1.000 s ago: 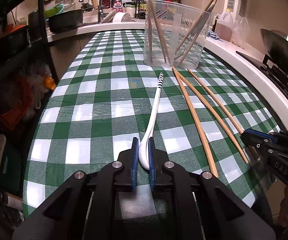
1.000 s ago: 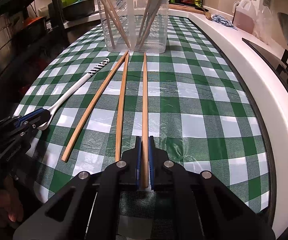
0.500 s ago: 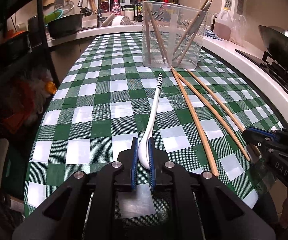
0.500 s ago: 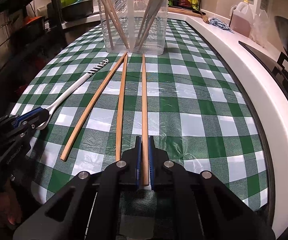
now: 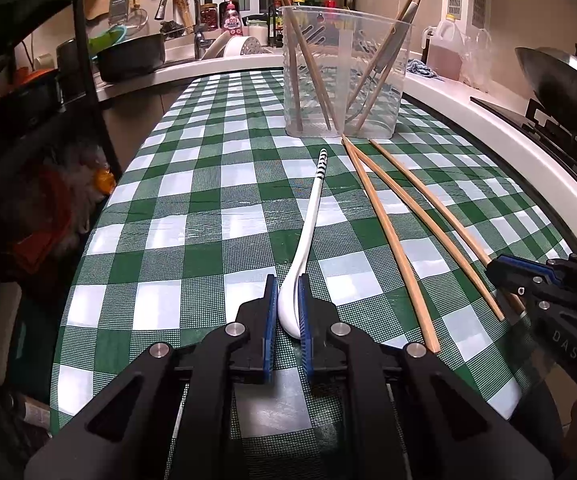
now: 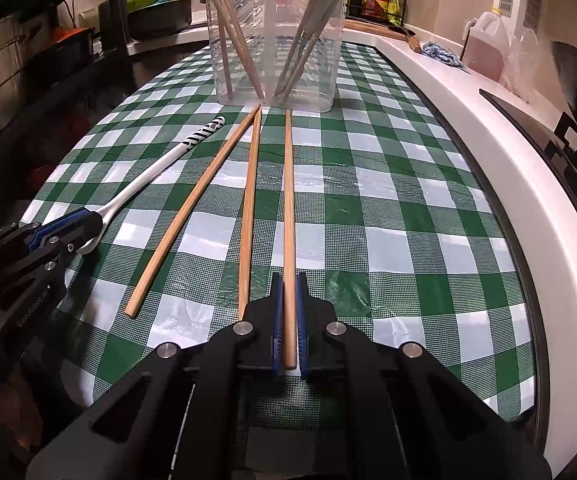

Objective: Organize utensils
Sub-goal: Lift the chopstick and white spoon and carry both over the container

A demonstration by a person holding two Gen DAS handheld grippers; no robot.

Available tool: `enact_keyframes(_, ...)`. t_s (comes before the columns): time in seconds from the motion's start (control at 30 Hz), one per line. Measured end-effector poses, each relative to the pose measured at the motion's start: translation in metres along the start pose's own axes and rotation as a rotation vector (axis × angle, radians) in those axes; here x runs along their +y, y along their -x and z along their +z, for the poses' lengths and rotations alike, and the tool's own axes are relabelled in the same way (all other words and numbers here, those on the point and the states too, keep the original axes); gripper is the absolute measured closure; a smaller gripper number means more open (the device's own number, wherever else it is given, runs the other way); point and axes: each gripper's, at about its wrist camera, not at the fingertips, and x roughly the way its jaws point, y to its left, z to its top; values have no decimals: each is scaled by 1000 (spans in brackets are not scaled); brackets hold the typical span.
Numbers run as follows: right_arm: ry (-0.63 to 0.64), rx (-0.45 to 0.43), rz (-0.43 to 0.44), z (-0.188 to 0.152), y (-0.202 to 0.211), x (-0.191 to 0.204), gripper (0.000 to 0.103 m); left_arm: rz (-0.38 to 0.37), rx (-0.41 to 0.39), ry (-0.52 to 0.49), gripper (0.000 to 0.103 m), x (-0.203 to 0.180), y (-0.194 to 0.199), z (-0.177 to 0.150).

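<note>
While both tools are clamped and nothing has left the cloth yet, the sorting looks partly done.

Already sorted: several wooden chopsticks and a pale utensil stand leaning inside the clear container (image 5: 344, 80), which sits at the far end of the desk (image 5: 208, 208) on its green checked cloth.

Left on the desk: one white spoon (image 5: 304, 240) and three loose chopsticks lying flat side by side, their far tips pointing at the container's base.

Left hand-held gripper (image 5: 287, 312): closed on the bowl end of the white spoon, blue pads pressing both sides; the spoon's striped handle tip lies toward the container, and it seems to rest on the cloth.

Right hand-held gripper (image 6: 287, 320): closed around the near end of the rightmost chopstick (image 6: 288, 208), which runs straight ahead along the cloth.

Middle chopstick (image 6: 250, 208): just beside the gripped one, untouched, near end partly hidden by the gripper body.

Left chopstick (image 6: 192, 216): angled outward, lying between the middle one and the spoon, untouched.

Progress, as a judgement: roughly midway; two items are grasped, ready to lift.

Remaining: carry the spoon and the gripped chopstick to the container, then fetch the last two chopsticks.
</note>
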Motion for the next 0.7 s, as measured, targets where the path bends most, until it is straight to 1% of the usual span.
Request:
enact_keyframes(0.3, 3, -5, -4, -1, 0, 1, 97, 0, -22, 0, 92, -3, 1, -3)
enact_keyframes(0.4, -44, 5, 38, 0, 0, -4, 97, 2, -24, 18, 93, 0, 3, -2)
enact_keyframes(0.43, -47, 0, 37, 1, 1, -5, 97, 6, -33, 19, 93, 1, 5, 1)
enact_keyframes(0.57, -49, -54, 40, 6, 16, -6, 97, 28, -92, 9, 93, 4, 22, 9)
enact_keyframes(0.7, -34, -117, 25, 14, 36, -6, 97, 38, -130, 6, 93, 8, 38, 14)
